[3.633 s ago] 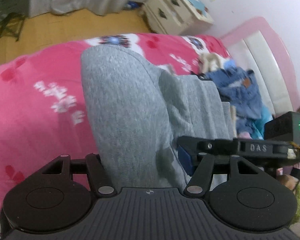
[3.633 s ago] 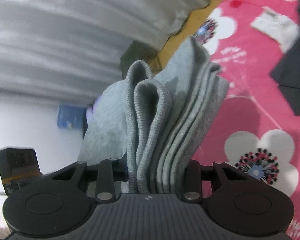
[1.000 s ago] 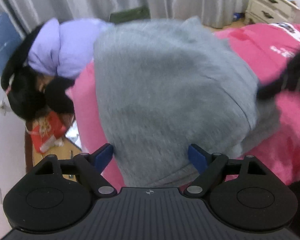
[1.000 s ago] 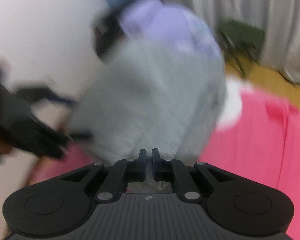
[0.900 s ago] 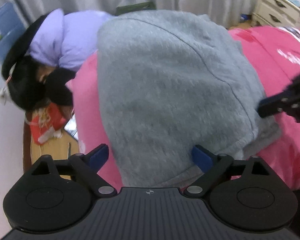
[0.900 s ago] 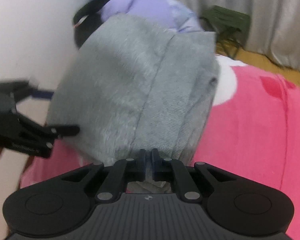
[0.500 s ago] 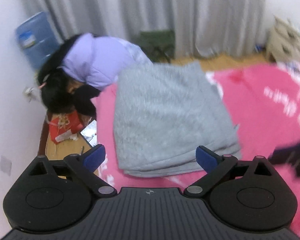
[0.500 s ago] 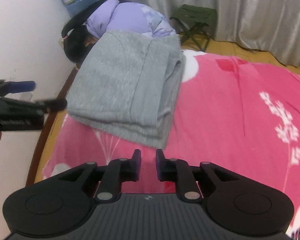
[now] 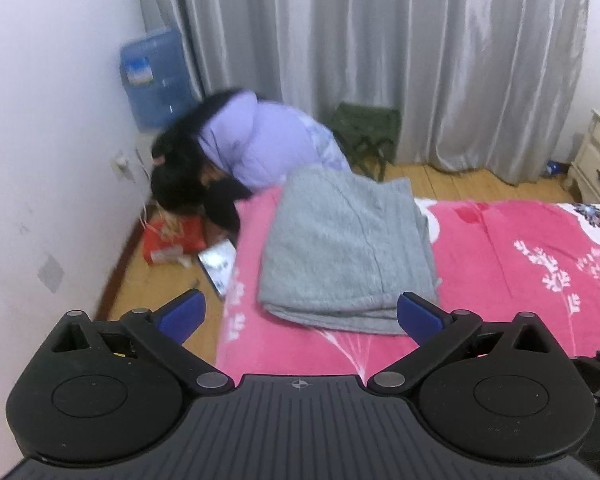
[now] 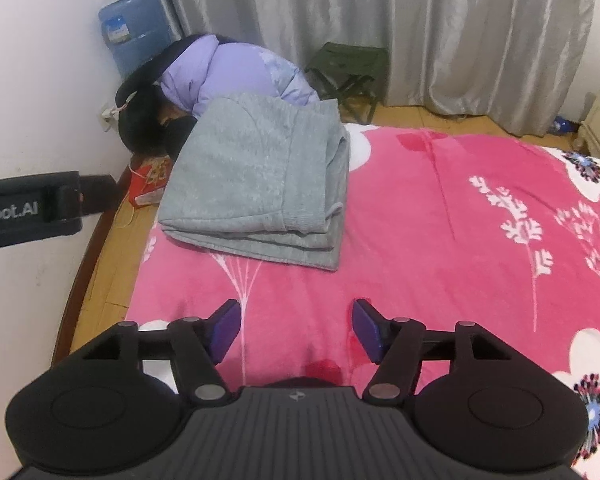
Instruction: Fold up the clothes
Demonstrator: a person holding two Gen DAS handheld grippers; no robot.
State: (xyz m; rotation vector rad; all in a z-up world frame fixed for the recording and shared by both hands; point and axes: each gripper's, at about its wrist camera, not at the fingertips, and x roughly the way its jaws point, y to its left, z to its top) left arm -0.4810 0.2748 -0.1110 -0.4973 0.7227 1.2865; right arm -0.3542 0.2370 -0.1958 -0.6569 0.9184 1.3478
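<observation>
A folded grey garment (image 9: 348,248) (image 10: 256,184) lies in a neat stack at the corner of the pink flowered bed (image 9: 500,256) (image 10: 440,208). My left gripper (image 9: 300,314) hovers above and short of it, its jaws still opening wide, nothing between its blue pads. My right gripper (image 10: 296,326) hangs over bare bedspread, nearer to me than the stack, its jaws opening with nothing between them. The left gripper's black body (image 10: 28,208) shows at the left edge of the right wrist view.
A person in a lilac jacket (image 9: 256,148) (image 10: 228,72) bends over beside the bed corner. A blue water jug (image 9: 156,76), a green folding stool (image 9: 364,128), a red bag (image 9: 172,236) on the wooden floor, grey curtains and a cream nightstand (image 9: 596,160) surround the bed.
Both grippers let go of the grey garment and pulled up and back from it. The right jaws went from shut to open. The garment now rests folded on the bed corner.
</observation>
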